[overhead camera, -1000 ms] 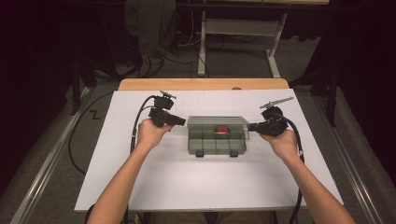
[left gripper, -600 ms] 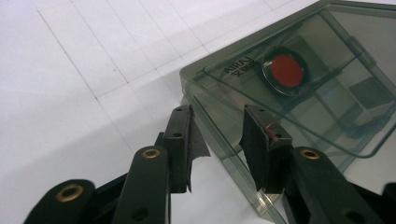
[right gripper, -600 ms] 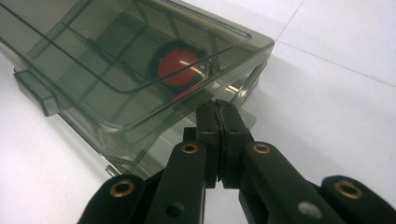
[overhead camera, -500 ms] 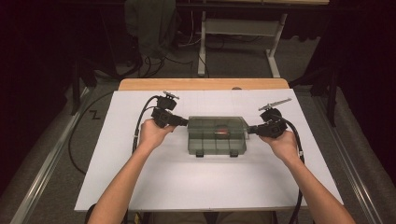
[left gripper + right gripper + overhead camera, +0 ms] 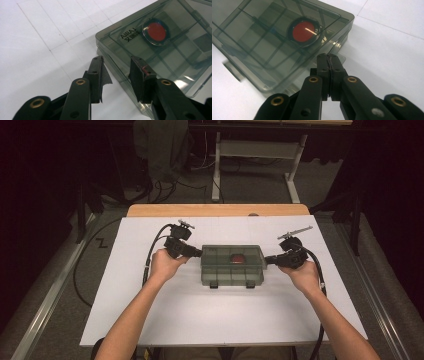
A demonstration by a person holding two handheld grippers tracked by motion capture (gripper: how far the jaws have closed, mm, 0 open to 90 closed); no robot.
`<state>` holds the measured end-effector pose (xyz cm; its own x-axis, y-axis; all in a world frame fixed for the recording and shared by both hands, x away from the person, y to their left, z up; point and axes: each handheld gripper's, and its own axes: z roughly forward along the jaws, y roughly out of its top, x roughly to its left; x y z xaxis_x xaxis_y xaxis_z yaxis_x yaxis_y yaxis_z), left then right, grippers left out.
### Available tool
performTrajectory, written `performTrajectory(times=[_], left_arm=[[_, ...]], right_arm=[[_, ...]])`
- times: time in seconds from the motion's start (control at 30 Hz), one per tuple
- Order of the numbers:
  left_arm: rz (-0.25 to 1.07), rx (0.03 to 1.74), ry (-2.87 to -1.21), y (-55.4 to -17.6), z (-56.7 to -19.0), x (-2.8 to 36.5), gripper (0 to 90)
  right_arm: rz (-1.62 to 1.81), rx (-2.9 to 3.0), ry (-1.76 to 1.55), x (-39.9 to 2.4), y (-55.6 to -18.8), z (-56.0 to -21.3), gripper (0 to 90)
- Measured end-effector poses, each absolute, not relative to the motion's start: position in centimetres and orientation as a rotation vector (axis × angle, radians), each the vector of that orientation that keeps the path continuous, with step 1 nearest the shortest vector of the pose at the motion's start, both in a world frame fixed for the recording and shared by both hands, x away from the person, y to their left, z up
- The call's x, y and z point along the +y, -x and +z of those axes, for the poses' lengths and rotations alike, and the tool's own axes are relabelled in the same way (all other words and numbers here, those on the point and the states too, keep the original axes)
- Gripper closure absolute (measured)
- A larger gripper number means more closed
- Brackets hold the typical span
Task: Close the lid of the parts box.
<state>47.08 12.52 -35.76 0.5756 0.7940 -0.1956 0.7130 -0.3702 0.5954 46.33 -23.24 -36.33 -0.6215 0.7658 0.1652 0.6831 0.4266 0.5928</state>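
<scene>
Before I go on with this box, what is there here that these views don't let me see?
- Box latches: high view, too small to tell if fastened.
- Red disc: behind the tinted lid; what it is stays unclear.
- Right gripper: its shut jaws hide any contact with the box end.
- Left gripper: touch on the corner unclear.

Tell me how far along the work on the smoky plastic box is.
Done: both tongs are at the box, left tongs at one end, right tongs at the other. In hand: left tongs stand open astride its edge; right tongs are shut against its side tab. Left: lid still closed, front latches apparently fastened, red disc inside.
</scene>
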Motion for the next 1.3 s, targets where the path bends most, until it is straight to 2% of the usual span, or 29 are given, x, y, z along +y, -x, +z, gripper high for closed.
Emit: performTrajectory(times=[0.37,0.7,1.3], left_arm=[[0.226,1.168,-2.213,-46.3,-36.3,11.4,67.9],[0.217,1.139,-2.217,-45.8,-36.9,10.8,73.0],[0.205,1.117,-2.225,-45.4,-37.5,10.2,73.1]], right_arm=[[0.970,2.554,-1.284,-22.8,-46.3,-36.6,90.0],[0.976,2.561,-1.273,-22.5,-46.2,-36.8,90.0],[0.986,2.588,-1.240,-21.6,-46.2,-37.3,90.0]])
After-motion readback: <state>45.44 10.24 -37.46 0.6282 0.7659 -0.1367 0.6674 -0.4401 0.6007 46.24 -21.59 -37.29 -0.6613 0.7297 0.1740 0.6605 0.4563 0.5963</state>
